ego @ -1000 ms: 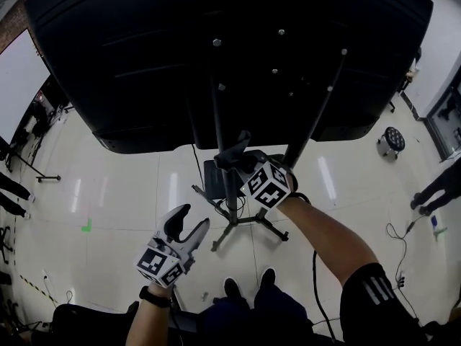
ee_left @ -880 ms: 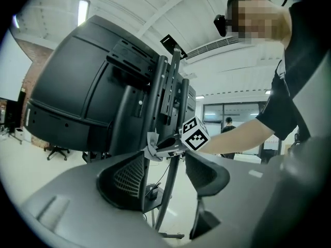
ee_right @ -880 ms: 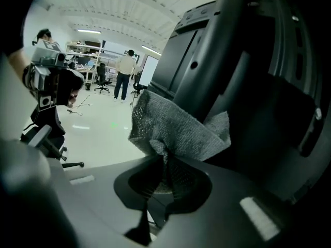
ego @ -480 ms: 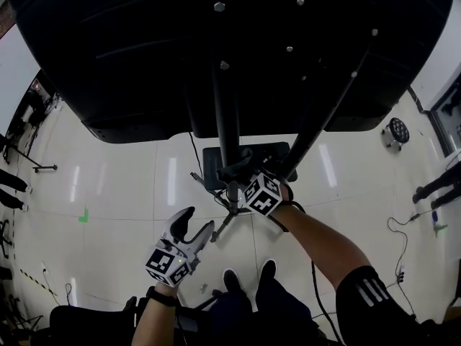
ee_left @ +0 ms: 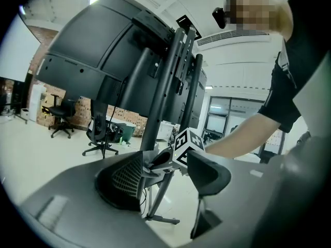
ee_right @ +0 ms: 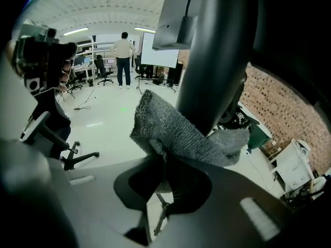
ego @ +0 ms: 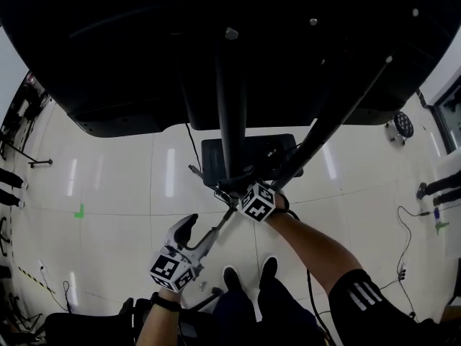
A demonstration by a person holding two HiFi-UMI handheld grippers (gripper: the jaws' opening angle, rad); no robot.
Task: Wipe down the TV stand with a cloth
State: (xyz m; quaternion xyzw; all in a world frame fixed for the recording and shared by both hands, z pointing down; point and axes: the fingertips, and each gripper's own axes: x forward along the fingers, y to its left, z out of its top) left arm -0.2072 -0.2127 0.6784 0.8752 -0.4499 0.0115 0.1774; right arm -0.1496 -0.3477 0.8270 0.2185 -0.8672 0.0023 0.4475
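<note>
While right claw (ee_right: 165, 172) pinches grey cloth (ee_right: 176, 130), cloth touches pole (ee_right: 217, 61).

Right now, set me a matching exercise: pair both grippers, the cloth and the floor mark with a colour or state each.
Things:
1. left gripper
2. right gripper
3. cloth
4. floor mark

States:
A. green
B. jaws shut on fabric
C. jaws apart, holding nothing
D. grey, against the pole

Pairs: 1-C, 2-B, 3-D, 4-A.

The left gripper's jaws have just been opening, with nothing between them.
</note>
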